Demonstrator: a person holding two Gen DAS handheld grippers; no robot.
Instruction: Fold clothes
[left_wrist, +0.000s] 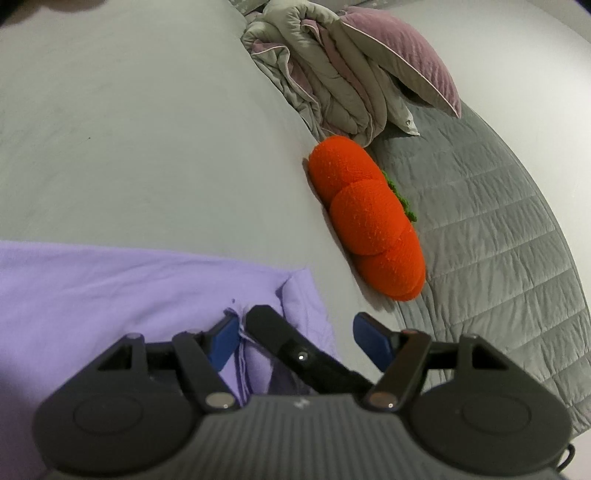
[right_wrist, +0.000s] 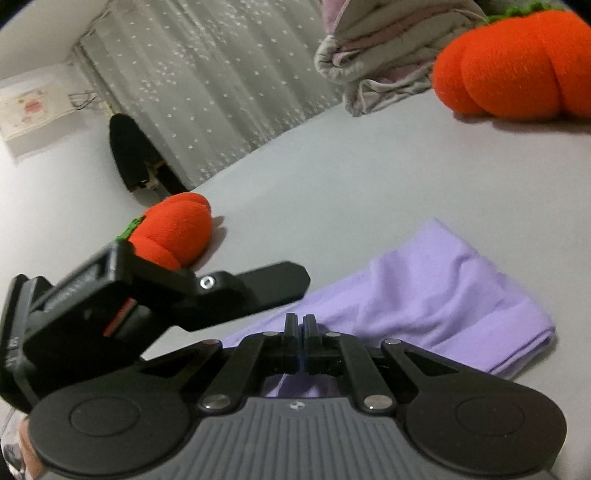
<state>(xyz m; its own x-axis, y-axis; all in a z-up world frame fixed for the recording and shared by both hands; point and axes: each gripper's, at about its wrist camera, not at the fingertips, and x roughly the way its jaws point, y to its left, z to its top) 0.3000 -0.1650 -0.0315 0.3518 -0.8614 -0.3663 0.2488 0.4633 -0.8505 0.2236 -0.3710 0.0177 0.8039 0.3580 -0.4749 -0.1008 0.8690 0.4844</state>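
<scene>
Flanking the lilac garment (right_wrist: 436, 295) on the bed (left_wrist: 129, 129), pumpkin cushions (right_wrist: 517, 62) sat clear; left claw (left_wrist: 295, 339) gaped, right claw (right_wrist: 300, 325) pinched cloth.

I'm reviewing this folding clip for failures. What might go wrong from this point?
The left claw is open beside a bunched edge of the lilac cotton garment, so it may grab several layers. The right claw is shut on that fabric near the left one; lifting might drag the fold askew.

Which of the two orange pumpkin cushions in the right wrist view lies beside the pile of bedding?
The larger-looking pumpkin cushion at top right, next to the pile of bedding. The other pumpkin cushion lies apart at left, just behind the left gripper.
</scene>
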